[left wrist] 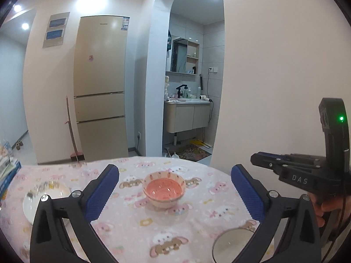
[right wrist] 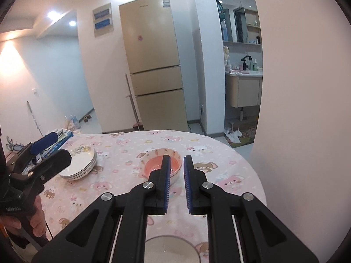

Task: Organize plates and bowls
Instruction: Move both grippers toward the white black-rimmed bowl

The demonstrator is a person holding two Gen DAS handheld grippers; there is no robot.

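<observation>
1. Looking along the left gripper (left wrist: 175, 194), its blue-padded jaws stand wide apart with nothing between them above the pink cartoon tablecloth (left wrist: 193, 232). A pink bowl (left wrist: 163, 189) sits on the cloth ahead, framed by the two fingers and touching neither. White plates (left wrist: 47, 194) lie at the left, partly behind the left finger. A round pale dish (left wrist: 230, 244) shows at the lower edge. The right gripper (left wrist: 255, 160) is at the right edge, a hand (left wrist: 324, 208) on its handle.
2. Looking along the right gripper (right wrist: 176, 164), its jaws stand narrow, nearly together, gripping nothing. The pink bowl (right wrist: 153, 164) lies just beyond the fingertips, partly hidden by the left finger. A stack of plates (right wrist: 80, 163) sits at the left, near the left gripper (right wrist: 54, 148).
</observation>
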